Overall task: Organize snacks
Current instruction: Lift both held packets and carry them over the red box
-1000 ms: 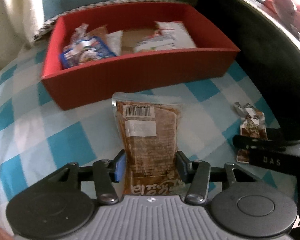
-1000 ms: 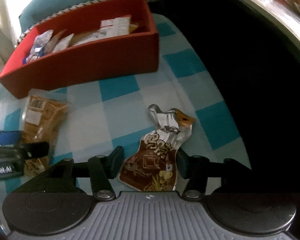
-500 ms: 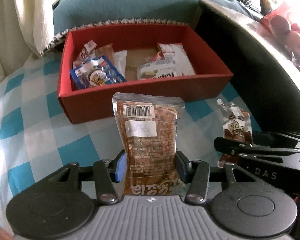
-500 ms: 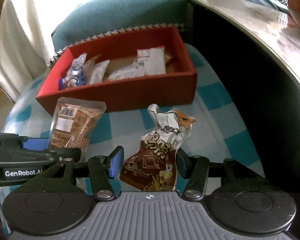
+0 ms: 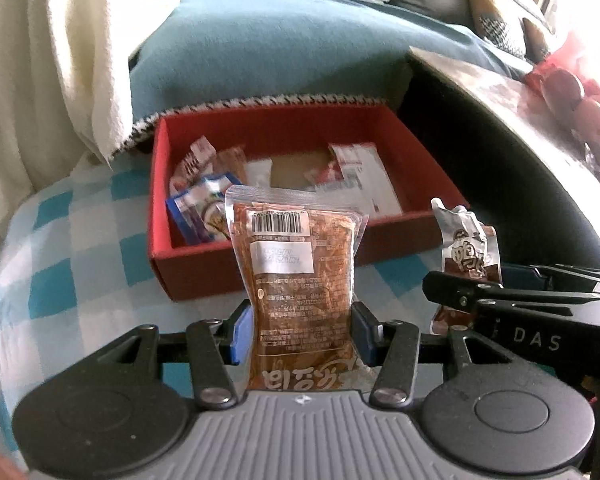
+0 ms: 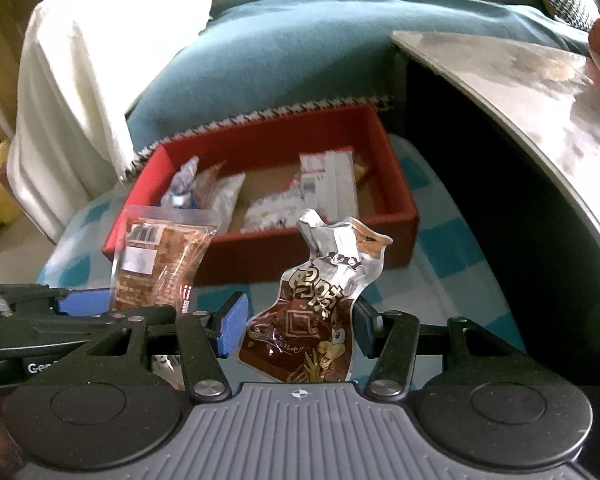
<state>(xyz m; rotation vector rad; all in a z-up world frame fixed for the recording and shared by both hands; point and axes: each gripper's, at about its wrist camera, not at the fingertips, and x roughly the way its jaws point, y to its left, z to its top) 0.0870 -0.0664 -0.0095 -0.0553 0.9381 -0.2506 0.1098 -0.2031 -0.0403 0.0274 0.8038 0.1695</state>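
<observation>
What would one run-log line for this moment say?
left tool: grips clear brown pouch | right tool: grips foil pouch | red box: ahead, part-filled

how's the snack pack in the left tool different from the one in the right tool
The clear pouch shows its brown contents plus a barcode and white label; the foil packet is opaque, dark brown, with a cartoon bird. The clear pouch's top is flat; the foil packet's top is crumpled. Each is held upright before the red box.
</observation>
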